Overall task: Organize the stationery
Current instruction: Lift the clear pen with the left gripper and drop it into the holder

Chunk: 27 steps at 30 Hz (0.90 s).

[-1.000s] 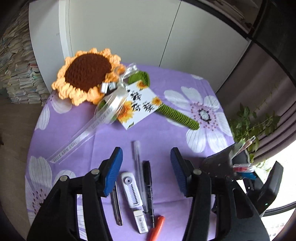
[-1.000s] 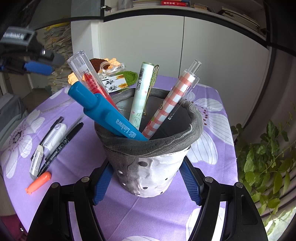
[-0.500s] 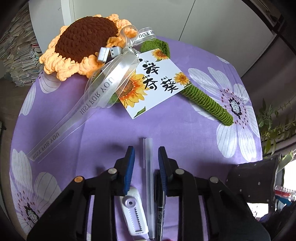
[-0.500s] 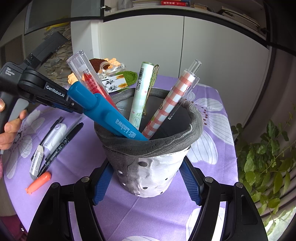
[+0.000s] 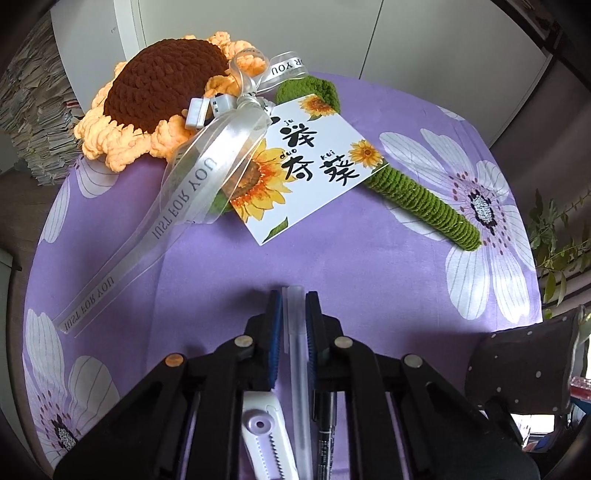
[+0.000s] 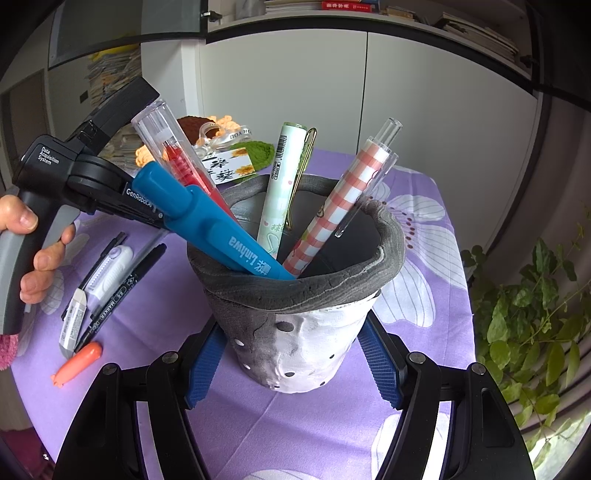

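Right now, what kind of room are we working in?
Probably a home study or small office. White cabinets stand behind the table, with books shelved above them and tall stacks of paper beside them. The purple flowered tablecloth and the houseplant suggest a home.

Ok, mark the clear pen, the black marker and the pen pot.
clear pen (image 5: 295, 332), left wrist view, on its barrel between the left gripper's pads.
black marker (image 6: 127, 284), right wrist view, on its printed barrel.
pen pot (image 6: 306, 347), right wrist view, on its white front wall.
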{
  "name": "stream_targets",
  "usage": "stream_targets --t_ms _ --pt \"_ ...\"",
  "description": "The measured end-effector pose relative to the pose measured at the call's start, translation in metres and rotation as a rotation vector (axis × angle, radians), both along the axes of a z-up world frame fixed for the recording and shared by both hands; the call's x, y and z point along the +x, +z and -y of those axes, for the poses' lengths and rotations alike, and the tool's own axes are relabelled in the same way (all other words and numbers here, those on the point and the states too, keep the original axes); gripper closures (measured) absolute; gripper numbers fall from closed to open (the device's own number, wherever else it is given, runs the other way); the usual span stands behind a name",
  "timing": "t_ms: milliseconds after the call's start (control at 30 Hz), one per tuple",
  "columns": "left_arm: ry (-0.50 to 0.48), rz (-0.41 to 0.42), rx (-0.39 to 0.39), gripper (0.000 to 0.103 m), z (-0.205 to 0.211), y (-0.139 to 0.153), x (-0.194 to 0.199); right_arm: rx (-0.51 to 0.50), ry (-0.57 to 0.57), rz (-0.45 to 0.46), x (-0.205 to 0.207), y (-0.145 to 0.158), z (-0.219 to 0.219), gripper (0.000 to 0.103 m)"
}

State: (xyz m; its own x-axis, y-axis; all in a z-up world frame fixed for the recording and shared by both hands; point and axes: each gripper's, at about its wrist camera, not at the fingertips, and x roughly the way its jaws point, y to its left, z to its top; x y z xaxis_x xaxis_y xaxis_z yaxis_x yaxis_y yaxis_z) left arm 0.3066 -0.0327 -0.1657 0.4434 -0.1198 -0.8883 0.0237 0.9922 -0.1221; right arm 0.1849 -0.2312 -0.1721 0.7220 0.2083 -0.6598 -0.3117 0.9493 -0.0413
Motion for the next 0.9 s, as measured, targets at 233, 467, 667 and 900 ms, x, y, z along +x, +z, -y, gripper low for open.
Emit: stream_targets --t_ms 233,467,667,900 --pt "-0.038 0.128 -0.039 0.093 -0.004 0.051 -0.033 -0.002 0.0 -0.001 0.0 0.0 0.0 0.031" --pt "-0.089 0.246 -0.068 0.093 0.001 0.086 -0.074 -0.003 0.0 0.0 0.0 0.0 0.001 0.031" --pt "-0.143 0.313 -0.097 0.093 0.009 0.116 -0.099 -0.007 -0.001 0.002 0.0 0.001 0.001 0.031" --pt "-0.194 0.437 -0.16 0.093 0.019 0.167 -0.12 -0.012 -0.001 0.007 -0.003 0.002 -0.002 0.031"
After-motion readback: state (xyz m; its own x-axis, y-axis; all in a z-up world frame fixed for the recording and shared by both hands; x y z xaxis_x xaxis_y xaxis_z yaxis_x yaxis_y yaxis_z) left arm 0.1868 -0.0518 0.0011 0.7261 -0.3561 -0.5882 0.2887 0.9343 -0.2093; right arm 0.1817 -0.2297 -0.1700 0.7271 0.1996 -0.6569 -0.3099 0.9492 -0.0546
